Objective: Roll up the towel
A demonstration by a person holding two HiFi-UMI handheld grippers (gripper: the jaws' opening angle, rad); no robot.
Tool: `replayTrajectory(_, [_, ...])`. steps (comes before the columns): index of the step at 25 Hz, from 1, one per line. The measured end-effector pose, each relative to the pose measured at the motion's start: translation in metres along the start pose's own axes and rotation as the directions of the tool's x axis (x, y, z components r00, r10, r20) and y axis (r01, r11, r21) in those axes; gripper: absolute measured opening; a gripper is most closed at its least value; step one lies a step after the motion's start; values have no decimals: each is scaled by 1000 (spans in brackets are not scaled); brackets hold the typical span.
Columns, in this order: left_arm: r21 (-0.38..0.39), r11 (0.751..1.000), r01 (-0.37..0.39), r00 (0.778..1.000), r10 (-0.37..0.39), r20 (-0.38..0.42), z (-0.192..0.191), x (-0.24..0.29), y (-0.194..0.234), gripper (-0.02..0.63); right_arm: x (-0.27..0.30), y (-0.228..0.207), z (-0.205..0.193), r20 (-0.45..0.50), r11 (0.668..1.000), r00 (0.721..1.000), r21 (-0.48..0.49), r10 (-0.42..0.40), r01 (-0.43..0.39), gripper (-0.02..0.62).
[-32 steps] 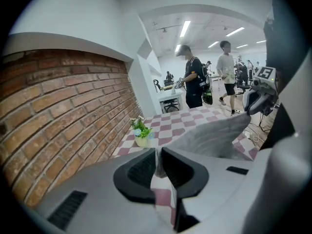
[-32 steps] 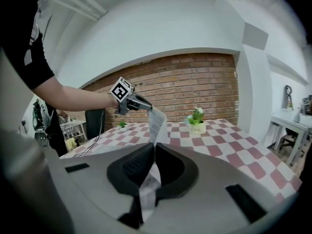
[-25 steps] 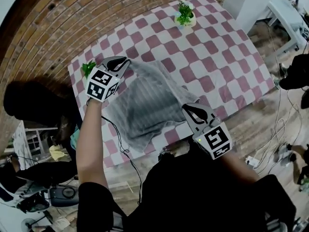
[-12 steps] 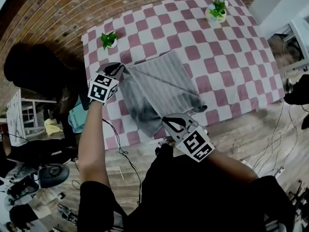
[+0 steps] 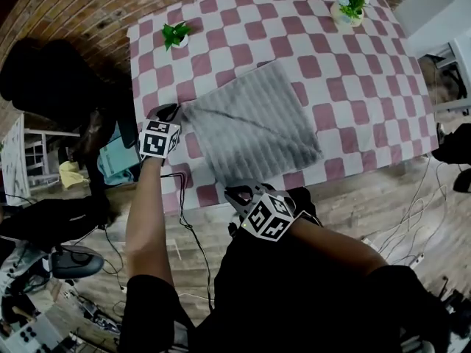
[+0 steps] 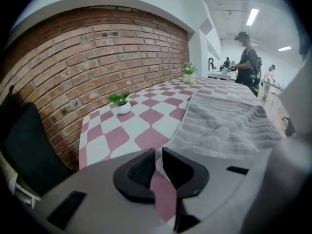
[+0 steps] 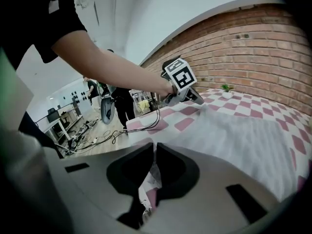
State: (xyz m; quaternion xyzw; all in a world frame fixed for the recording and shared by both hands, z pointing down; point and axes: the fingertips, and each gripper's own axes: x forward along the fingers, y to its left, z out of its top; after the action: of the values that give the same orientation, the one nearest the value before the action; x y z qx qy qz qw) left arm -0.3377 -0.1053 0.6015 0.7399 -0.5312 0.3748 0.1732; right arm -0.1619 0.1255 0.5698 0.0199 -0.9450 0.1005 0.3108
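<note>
Left tongs (image 6: 157,155) and right tongs (image 7: 154,149), nearly closed, pinch towel (image 5: 254,123) corners.

Bare bench (image 5: 353,79) lies open to the right of the flat towel (image 5: 254,123) and beyond it. The left plant (image 5: 175,34) and right plant (image 5: 349,4) stand near the far corners, well apart from the towel. The brick wall (image 5: 73,13) closes off the far edge.

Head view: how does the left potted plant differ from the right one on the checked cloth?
The left plant sits in a white pot, the right plant in a cream one. The left plant has a few spreading leaves; the right plant looks bushier. Both are small, green and upright.
</note>
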Motion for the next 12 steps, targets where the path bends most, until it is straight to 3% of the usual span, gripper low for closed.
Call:
replayTrajectory(3, [-91, 996, -17, 999, 21, 40, -16, -14, -3, 131, 14, 16, -6, 5, 998, 998, -33, 59, -58, 38])
replayTrajectory(5, [-94, 995, -18, 996, 26, 88, -22, -31, -17, 163, 5, 18, -5, 54, 998, 997, -45, 55, -53, 100])
replayTrajectory(9, [-35, 999, 17, 986, -11, 164, -37, -70, -64, 214, -34, -4, -4, 179, 997, 983, -56, -47, 58, 120])
replayTrajectory(12, [43, 996, 75, 982, -81, 170, -54, -95, -112, 236, -64, -35, -22, 176, 983, 969, -36, -171, 180, 121])
